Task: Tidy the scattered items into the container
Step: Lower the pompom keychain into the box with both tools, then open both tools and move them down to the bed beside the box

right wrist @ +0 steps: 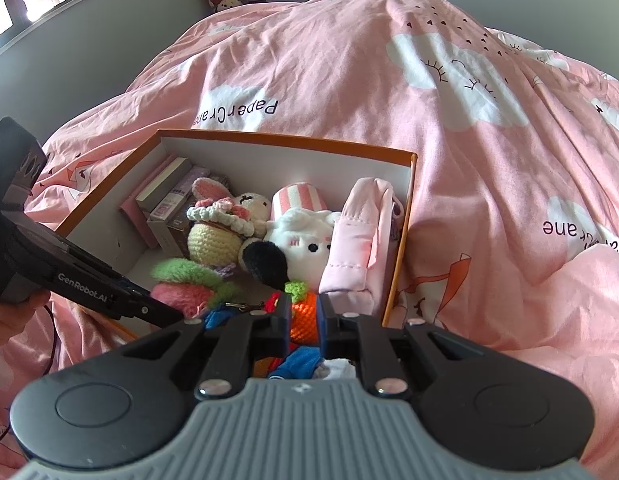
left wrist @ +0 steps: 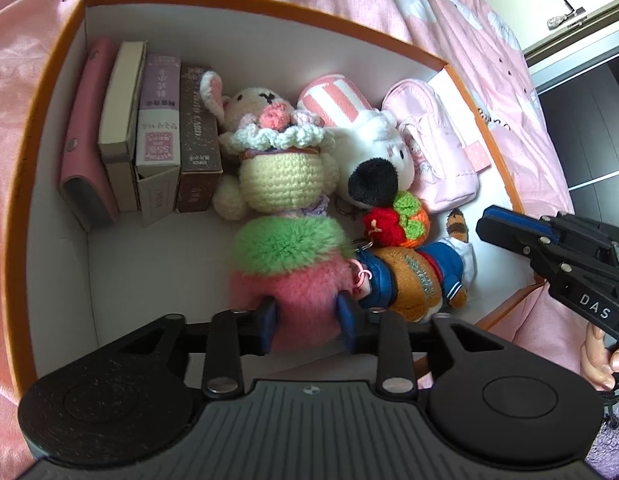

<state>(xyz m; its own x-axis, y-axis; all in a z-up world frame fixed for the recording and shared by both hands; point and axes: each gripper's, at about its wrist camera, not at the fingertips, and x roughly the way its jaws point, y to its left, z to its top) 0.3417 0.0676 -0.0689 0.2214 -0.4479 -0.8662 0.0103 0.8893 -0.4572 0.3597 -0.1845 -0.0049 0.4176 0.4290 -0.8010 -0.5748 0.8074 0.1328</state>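
Observation:
An orange box with a white inside (left wrist: 53, 184) sits on the pink bedspread and holds the items. My left gripper (left wrist: 307, 316) is shut on a fluffy pink and green plush (left wrist: 293, 276) and holds it inside the box, near the front. My right gripper (right wrist: 303, 312) is partly open and empty, hovering above the box's near right part, over an orange and red crochet toy (right wrist: 303, 320). It also shows in the left wrist view (left wrist: 509, 232). The plush shows in the right wrist view (right wrist: 181, 284).
In the box: several small books and boxes (left wrist: 141, 136) at the left, a crochet bunny (left wrist: 269, 144), a white plush with a black nose (left wrist: 373, 160), a striped pink item (left wrist: 333, 100), a pink pouch (left wrist: 437, 140), a brown doll in blue (left wrist: 409, 280). Pink bedspread (right wrist: 469, 160) all around.

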